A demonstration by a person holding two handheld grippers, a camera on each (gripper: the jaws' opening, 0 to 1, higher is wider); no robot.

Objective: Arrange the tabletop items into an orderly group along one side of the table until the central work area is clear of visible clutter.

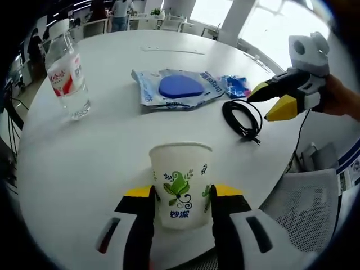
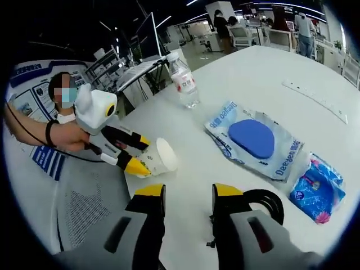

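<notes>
Left gripper (image 1: 181, 194) has its jaws pressed on either side of the paper cup (image 1: 180, 183) at the near edge of the white table (image 1: 112, 152), cup upright with its green leaf print facing the camera. The right gripper view catches that same cup (image 2: 159, 158) from the side, mouth turned toward the lens, a hand (image 2: 70, 136) behind the tool. Right gripper (image 2: 188, 194) hovers with jaws spread and nothing between them, the black cable coil (image 2: 264, 201) partly hidden behind one jaw (the left gripper view shows the whole loop (image 1: 243, 119)). Water bottle (image 1: 67, 76), the blue-pad packet (image 1: 174, 89) and a small blue pouch (image 2: 318, 188) sit spread across the middle. The packet's lettering is too small to read.
</notes>
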